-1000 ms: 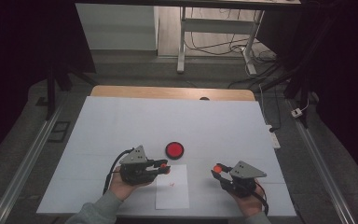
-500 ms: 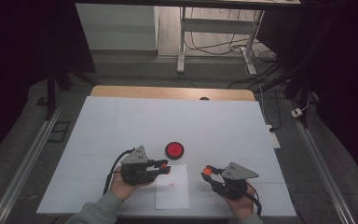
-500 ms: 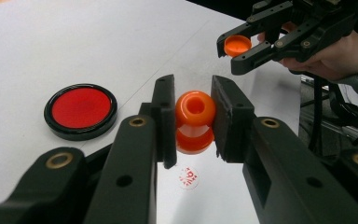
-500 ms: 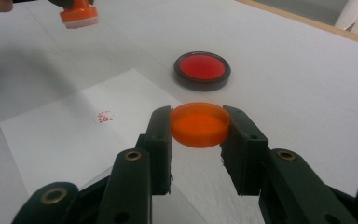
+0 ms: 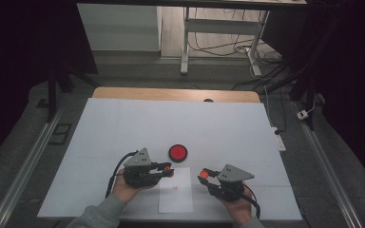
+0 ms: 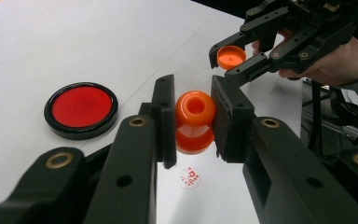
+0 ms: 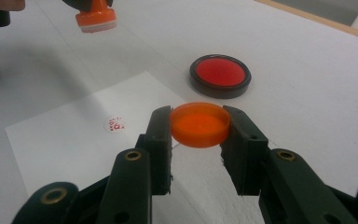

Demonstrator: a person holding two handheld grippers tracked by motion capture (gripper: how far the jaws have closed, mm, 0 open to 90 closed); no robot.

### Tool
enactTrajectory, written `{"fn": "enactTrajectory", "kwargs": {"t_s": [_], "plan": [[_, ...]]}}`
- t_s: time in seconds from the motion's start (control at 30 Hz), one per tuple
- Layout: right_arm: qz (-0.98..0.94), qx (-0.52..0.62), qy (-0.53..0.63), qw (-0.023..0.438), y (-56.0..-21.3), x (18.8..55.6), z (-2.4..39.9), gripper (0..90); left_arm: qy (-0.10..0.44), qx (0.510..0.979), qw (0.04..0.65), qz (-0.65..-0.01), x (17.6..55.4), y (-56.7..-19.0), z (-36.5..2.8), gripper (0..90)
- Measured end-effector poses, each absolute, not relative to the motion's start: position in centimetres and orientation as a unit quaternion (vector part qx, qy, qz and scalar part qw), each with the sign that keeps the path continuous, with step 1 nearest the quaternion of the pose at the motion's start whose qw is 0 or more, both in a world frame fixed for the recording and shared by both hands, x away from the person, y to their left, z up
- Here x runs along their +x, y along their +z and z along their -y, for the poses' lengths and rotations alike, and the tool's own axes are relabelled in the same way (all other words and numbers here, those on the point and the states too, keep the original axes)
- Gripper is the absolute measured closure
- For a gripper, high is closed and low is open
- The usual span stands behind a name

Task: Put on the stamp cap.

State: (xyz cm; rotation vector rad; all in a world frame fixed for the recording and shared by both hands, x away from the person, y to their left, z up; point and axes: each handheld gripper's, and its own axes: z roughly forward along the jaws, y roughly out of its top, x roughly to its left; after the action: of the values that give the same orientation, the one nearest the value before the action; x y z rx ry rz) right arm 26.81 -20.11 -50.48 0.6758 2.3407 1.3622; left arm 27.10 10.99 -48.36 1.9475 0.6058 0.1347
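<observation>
My left gripper (image 5: pixel 168 170) (image 6: pixel 193 119) is shut on an orange stamp (image 6: pixel 194 121) (image 5: pixel 168 171) (image 7: pixel 96 19), held just above a white sheet of paper (image 5: pixel 177 191) (image 7: pixel 79 135). A small red stamped mark (image 6: pixel 189 178) (image 7: pixel 116 124) (image 5: pixel 175 188) sits on the paper. My right gripper (image 5: pixel 204 175) (image 7: pixel 198 126) (image 6: pixel 235 58) is shut on a round orange cap (image 7: pixel 199 124) (image 6: pixel 230 56) (image 5: pixel 203 175), a short way right of the stamp, over the paper's right edge. A black-rimmed red ink pad (image 5: pixel 177 152) (image 6: pixel 81 109) (image 7: pixel 220 75) lies open on the table beyond the paper.
The white tabletop (image 5: pixel 123 128) stretches wide on all sides, with a wooden strip (image 5: pixel 171 94) along its far edge. A metal rail (image 5: pixel 24 166) runs along the left, and cables and a desk frame (image 5: pixel 218 28) lie beyond the table.
My right gripper has moved left with the orange cap, closer to the stamp. The left gripper has stayed in place with the stamp.
</observation>
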Motion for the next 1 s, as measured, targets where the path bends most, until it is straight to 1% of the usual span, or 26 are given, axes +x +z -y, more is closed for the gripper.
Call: {"fn": "enactTrajectory", "kwargs": {"t_s": [0.33, 0.67, 1.0], "plan": [[-0.828, 0.231, 0.48, 0.173, -50.4, 26.9, 19.1, 64.1, 0.054, 0.814, 0.521, -0.252, 27.2, -48.4, -10.9, 71.5], [-0.836, 0.2, 0.486, 0.155, -50.2, 26.9, 16.0, 64.1, 0.054, 0.812, 0.522, -0.253, 27.2, -48.4, -10.9, 71.4], [-0.847, 0.182, 0.476, 0.152, -50.3, 27.7, 13.8, 64.1, 0.055, 0.811, 0.524, -0.256, 27.3, -48.5, -11.1, 71.5]]}}
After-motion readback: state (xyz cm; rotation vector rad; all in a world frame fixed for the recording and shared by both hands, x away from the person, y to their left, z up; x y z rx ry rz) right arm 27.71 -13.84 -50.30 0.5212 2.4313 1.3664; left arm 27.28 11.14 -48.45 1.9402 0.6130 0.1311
